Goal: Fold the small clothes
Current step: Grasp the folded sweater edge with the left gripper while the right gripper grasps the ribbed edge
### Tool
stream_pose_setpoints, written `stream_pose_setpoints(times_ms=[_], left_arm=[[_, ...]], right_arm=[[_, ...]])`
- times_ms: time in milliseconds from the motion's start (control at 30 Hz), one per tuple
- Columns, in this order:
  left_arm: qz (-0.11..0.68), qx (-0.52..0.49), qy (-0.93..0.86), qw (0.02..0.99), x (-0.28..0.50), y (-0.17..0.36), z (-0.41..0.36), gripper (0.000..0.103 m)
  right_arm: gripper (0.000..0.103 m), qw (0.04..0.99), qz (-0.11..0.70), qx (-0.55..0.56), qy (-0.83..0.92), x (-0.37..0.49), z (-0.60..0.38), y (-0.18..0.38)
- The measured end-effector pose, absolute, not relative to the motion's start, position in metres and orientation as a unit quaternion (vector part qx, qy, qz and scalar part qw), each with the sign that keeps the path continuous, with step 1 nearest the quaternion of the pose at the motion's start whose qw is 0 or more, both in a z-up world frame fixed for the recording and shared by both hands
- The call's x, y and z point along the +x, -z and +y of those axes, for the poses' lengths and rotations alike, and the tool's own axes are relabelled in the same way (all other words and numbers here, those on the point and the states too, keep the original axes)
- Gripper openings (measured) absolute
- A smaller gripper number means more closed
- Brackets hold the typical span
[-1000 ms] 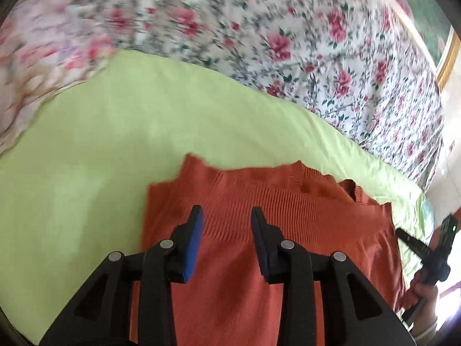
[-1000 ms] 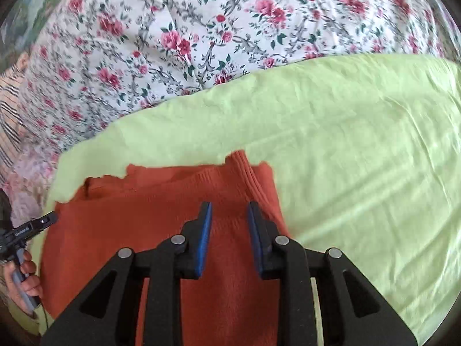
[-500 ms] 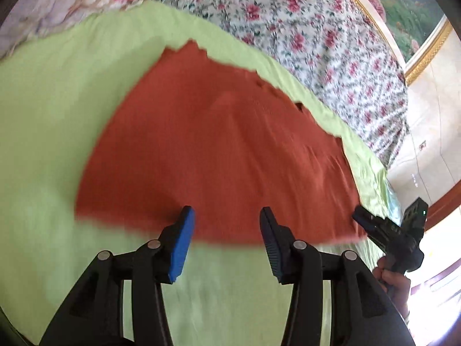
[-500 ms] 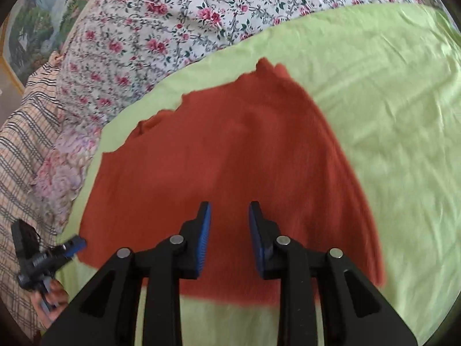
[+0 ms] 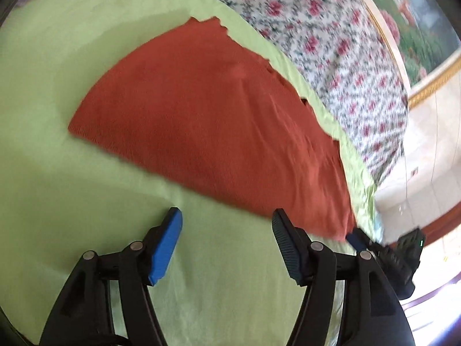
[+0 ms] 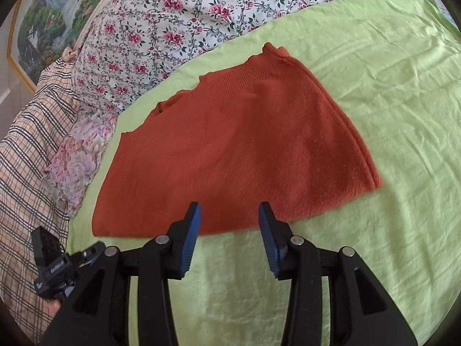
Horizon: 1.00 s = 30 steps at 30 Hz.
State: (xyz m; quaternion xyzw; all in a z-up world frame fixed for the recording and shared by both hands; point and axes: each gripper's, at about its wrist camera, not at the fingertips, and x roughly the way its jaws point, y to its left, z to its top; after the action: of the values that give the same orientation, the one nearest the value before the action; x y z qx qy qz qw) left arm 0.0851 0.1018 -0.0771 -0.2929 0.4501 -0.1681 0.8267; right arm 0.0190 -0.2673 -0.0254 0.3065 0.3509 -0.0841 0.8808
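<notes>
Rust-orange knit garment (image 6: 236, 150) lies flat on the lime-green sheet (image 6: 389, 86) of the bed, mid-frame in both wrist views, already doubled over: layered edges show along its right side in the right wrist view, ribbed band at its upper edge.

Left gripper (image 5: 227, 230): jaws opening, nothing between them, only bare sheet; it sits at the bottom of the frame, just short of the garment's near edge. Right gripper (image 6: 229, 216): jaws also opening, empty, tips right over the near folded edge, low centre. Each gripper shows in the other's view, at the lower right and lower left corners.

Step in hand, as I read it: release after laying one fold, both grippers clear of the cloth. Next move likely calls for a fresh pinch on one edge or end of the garment with both grippers, then carrying it across to make the piece smaller; the knit looks thick, so the pinch must catch all layers.

Containers: none in view. Floral quilt (image 6: 178, 28) and plaid cloth (image 6: 26, 150) lie beyond the sheet.
</notes>
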Motion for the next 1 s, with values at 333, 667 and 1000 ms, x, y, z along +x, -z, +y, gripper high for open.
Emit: stream_pose_setpoints(times_ms=[333,667,1000], left_arm=[[0.413,-0.328,0.104,0.843,0.147,0.077,0.127,0.057],[0.368,-0.247,0.128,0.887,0.164,0.024,0.094,0.009],[0.394,-0.084,0.257,0.879,0.169,0.022,-0.063,0.009]], right_arm=[[0.043,0.885,0.352,0.298,0.066,0.041,-0.268,0.02],[0.043,0.882,0.358,0.303,0.034,0.095,-0.309,0.014],[0.051,0.817,0.38,0.422,-0.101,0.15,-0.339,0.036]])
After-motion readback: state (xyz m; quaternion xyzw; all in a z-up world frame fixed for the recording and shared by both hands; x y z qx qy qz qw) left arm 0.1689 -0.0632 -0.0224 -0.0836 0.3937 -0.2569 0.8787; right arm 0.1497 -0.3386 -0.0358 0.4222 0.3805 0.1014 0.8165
